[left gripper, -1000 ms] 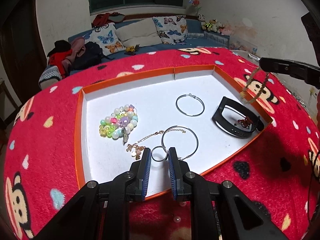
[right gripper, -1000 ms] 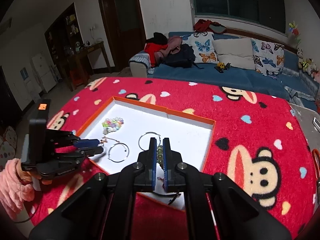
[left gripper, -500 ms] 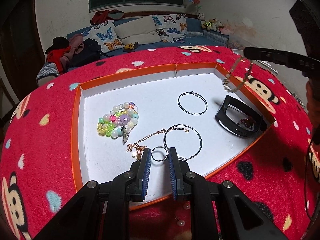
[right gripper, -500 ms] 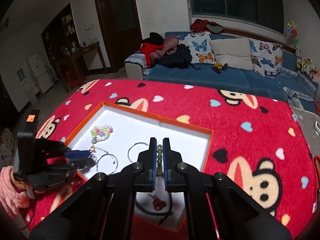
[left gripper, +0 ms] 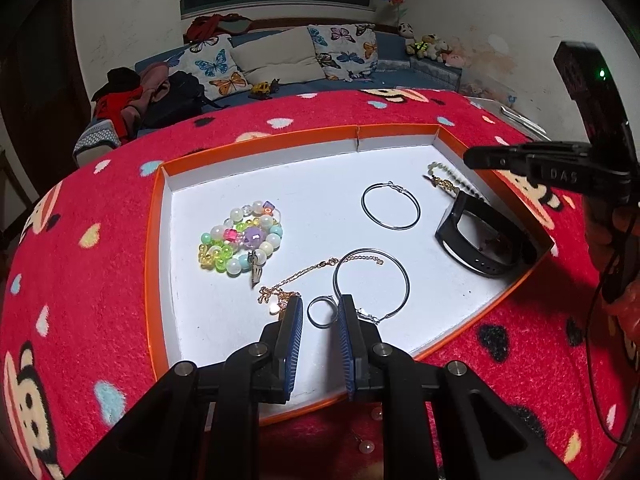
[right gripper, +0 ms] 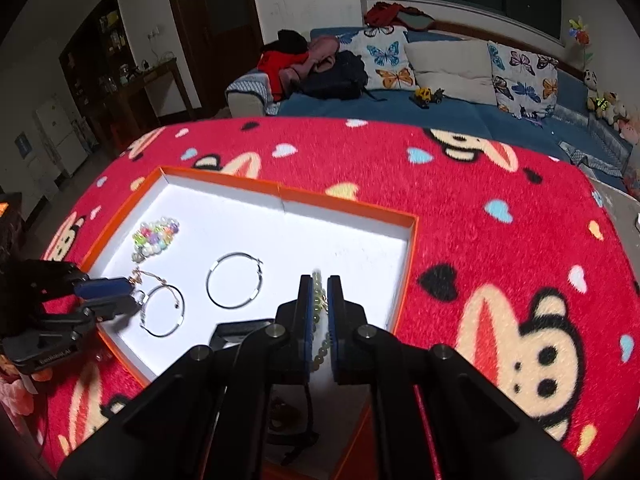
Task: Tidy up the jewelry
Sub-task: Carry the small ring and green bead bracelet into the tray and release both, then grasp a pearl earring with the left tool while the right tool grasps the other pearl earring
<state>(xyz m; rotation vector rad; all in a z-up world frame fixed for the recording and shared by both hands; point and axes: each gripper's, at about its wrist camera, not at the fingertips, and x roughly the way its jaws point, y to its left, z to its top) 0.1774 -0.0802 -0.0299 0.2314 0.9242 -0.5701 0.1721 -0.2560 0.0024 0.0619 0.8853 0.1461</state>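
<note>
1. Green bead bracelet [left gripper: 448, 181], dangling from right gripper [right gripper: 320, 294] 0.5 s ago, now lies in orange tray [left gripper: 256, 142] below it; jaws parted slightly (release done).
2. Left gripper [left gripper: 319, 312] unmoved, part-open, straddling small ring [left gripper: 321, 312], gripping nothing.

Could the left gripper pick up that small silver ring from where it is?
Probably yes. The small ring lies flat in the tray right between the open jaws of the left gripper; the gold chain lies close beside it.
</note>
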